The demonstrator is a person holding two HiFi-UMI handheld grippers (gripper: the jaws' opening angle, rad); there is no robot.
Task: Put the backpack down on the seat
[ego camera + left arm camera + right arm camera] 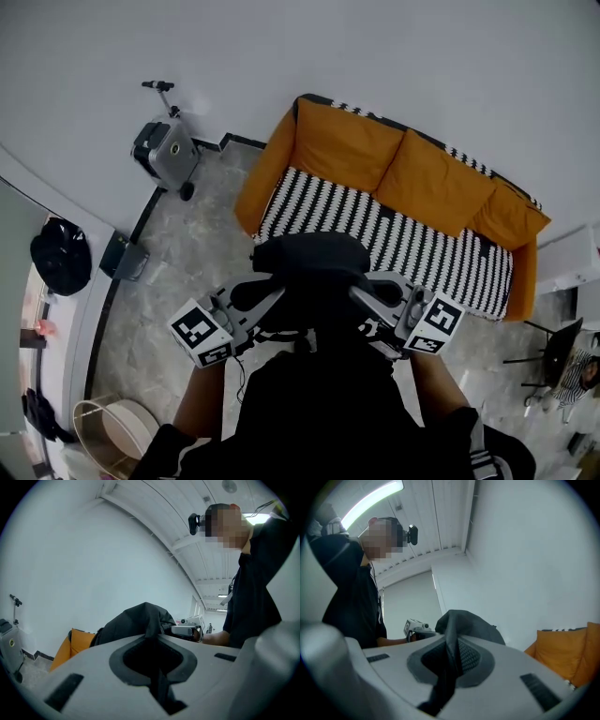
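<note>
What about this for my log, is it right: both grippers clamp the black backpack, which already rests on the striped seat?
No. The left gripper and right gripper clamp the black backpack, but the head view shows it held between them, off the striped seat.

The backpack [309, 267] is obscuring the sofa [412, 239]'s near seat edge; its lower outline is merging with a dark shirt [328, 412].

Black backpack [309, 267] held btwn L tongs [274, 298] & R tongs [358, 296], over floor just in front of sofa's striped seat [412, 246]; orange cushions [349, 145] behind.
</note>
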